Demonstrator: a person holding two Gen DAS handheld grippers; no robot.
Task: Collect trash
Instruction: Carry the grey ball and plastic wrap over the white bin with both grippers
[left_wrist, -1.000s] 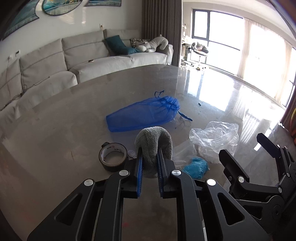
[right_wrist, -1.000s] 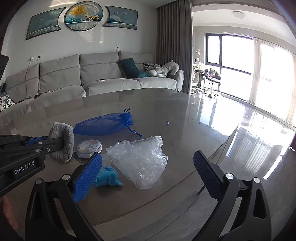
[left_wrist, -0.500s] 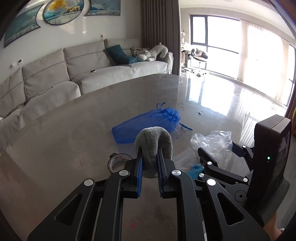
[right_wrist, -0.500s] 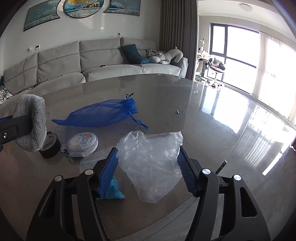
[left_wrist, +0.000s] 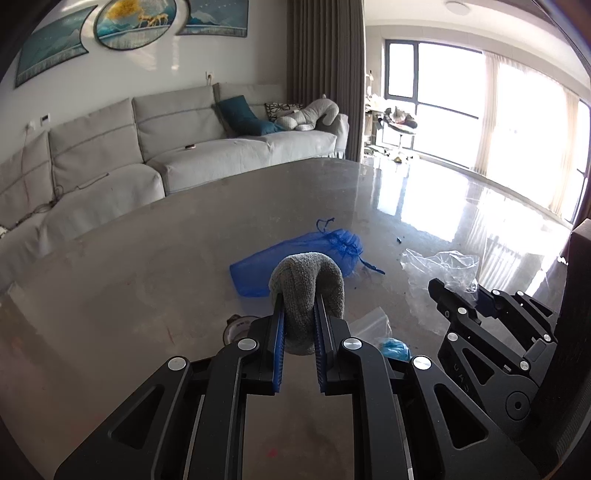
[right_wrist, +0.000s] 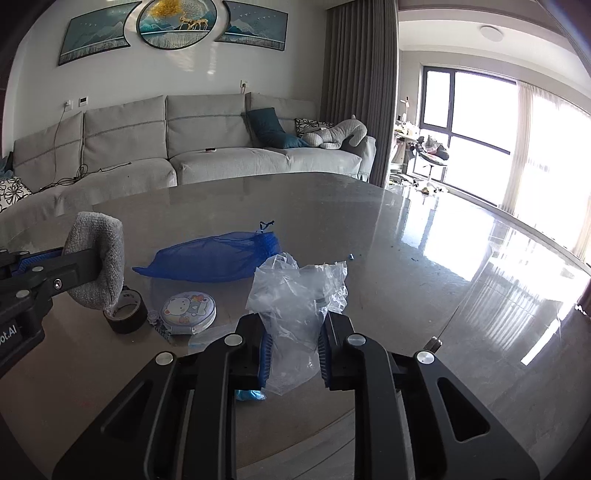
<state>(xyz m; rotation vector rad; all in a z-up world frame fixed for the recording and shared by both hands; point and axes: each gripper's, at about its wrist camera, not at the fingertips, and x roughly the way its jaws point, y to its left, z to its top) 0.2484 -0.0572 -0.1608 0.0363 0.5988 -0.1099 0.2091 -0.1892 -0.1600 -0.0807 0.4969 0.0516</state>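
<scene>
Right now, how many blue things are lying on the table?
2. A blue mesh bag lies in the middle, behind the round tin. A small blue scrap sits near the front, partly hidden under the right gripper. More could be hidden.

left wrist: low over table (left_wrist: 147, 258), facing sofa (left_wrist: 221, 147) | right wrist: same, alongside

Grey cloth (left_wrist: 306, 291), blue mesh bag (right_wrist: 214, 256), clear plastic bag (right_wrist: 295, 317), black tape roll (right_wrist: 125, 312), grey sofa (right_wrist: 192, 147)
</scene>
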